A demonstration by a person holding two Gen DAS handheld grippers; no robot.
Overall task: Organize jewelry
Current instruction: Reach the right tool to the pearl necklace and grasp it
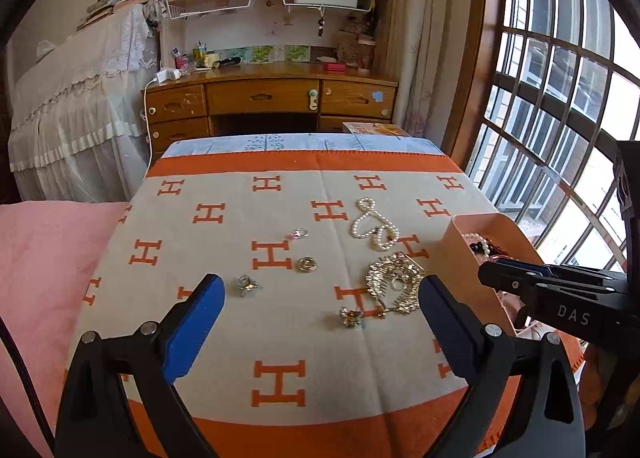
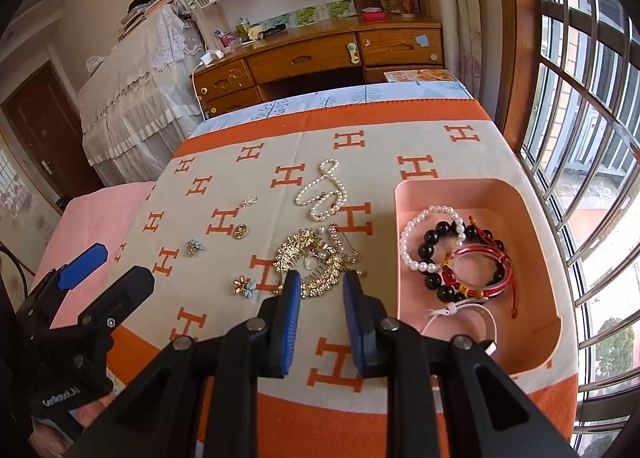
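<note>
Jewelry lies on an orange-and-cream H-pattern blanket (image 1: 280, 338). A gold comb piece (image 2: 316, 262) lies just ahead of my right gripper (image 2: 320, 286), whose jaws stand partly open and empty above the blanket. A pearl necklace (image 2: 322, 191), a flower brooch (image 2: 244, 286), a small blue brooch (image 2: 193, 246), a round gold piece (image 2: 240, 232) and a ring (image 2: 250, 200) lie around it. A pink tray (image 2: 416, 193) at the right holds pearl, black-bead and red bracelets (image 2: 452, 254). My left gripper (image 1: 322, 294) is wide open and empty above the blanket; the comb (image 1: 394, 282) and brooch (image 1: 351, 316) lie between its fingers.
A pink towel (image 1: 44, 258) covers the surface left of the blanket. A wooden desk (image 1: 272, 97) with shelves stands beyond the far edge. A barred window (image 1: 560, 97) runs along the right. The right gripper's body (image 1: 560, 298) shows over the tray (image 1: 472, 225).
</note>
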